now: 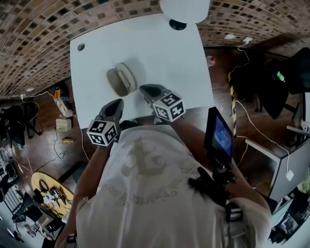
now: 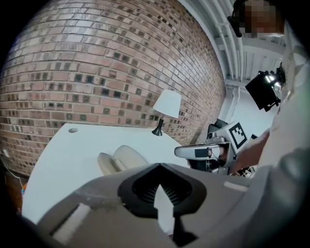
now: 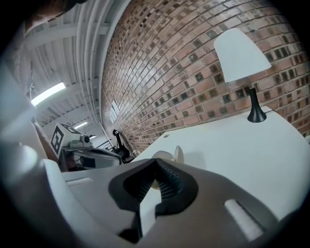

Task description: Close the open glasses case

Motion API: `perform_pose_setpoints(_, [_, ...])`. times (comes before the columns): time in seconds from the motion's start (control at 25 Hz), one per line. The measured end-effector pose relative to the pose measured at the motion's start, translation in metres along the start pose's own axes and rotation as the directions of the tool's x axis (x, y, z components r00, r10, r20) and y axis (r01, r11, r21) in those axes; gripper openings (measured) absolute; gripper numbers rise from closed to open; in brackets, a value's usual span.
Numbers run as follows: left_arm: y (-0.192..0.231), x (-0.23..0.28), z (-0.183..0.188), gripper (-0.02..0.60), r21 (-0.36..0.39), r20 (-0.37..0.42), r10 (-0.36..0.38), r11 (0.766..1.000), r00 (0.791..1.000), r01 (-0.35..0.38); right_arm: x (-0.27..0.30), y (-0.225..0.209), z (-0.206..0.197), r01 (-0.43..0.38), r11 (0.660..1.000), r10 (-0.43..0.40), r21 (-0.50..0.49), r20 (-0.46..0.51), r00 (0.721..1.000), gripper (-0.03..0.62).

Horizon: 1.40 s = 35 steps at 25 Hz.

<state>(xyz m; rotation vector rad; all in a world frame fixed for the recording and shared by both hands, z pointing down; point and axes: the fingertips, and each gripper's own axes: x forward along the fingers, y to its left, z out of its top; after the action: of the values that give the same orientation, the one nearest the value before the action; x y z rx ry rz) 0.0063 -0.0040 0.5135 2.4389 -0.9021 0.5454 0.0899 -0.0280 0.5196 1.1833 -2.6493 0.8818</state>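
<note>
Your pale printed T-shirt (image 1: pixel 145 193) fills the bottom of the head view, and beyond it you hold both grey grippers out over the near edge of the white rectangular table (image 1: pixel 164 48). Your left gripper (image 1: pixel 117 102) has its jaws together with nothing between them; in its own view the ribbed black pads meet at the tips. Your right gripper (image 1: pixel 145 90) is likewise closed and empty, angled in from the right. The beige oval glasses case (image 1: pixel 121 79) lies open on the table just beyond both sets of tips, its two shell halves spread apart, and neither gripper touches it. At the table's far edge stands a lamp with a white shade and black base (image 1: pixel 183 10), well apart from the case. A red-brown brick wall (image 2: pixel 97 68) rises behind the table. On your right, a small dark monitor with a blue screen (image 1: pixel 220 135) sits close to your shoulder, above a brown wooden floor (image 1: pixel 48 121) strewn with cables.
</note>
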Motion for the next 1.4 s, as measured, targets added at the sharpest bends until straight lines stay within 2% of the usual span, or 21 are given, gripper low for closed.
perform_pose_setpoints(0.36, [0.015,0.019,0.023,0.006,0.027,0.004,-0.070,0.997,0.998,0.070,0.000,-0.008,0.003,0.073,0.997,-0.073,0.030,-0.002,0.997,0.008])
perform_pose_setpoints(0.52, [0.026,0.014,0.019,0.006,0.024,-0.015,-0.098,0.995,0.995,0.099,0.013,-0.002,-0.002,0.093,0.995,-0.092,0.043,-0.016,0.996,0.008])
perform_pose_setpoints(0.84, [0.048,0.003,0.002,0.006,-0.034,-0.026,-0.090,0.995,0.996,0.090,0.034,-0.004,-0.010,0.120,0.992,-0.118,0.025,-0.068,0.991,0.008])
perform_pose_setpoints(1.24, [0.068,-0.008,-0.013,0.006,-0.106,-0.010,-0.049,0.993,0.999,0.047,0.057,-0.036,-0.001,0.163,0.986,-0.159,0.039,-0.088,0.983,0.011])
perform_pose_setpoints(1.4, [0.069,-0.003,-0.008,0.006,-0.119,0.005,-0.045,0.992,0.999,0.045,0.064,-0.052,-0.005,0.177,0.982,-0.169,0.061,-0.125,0.978,0.059])
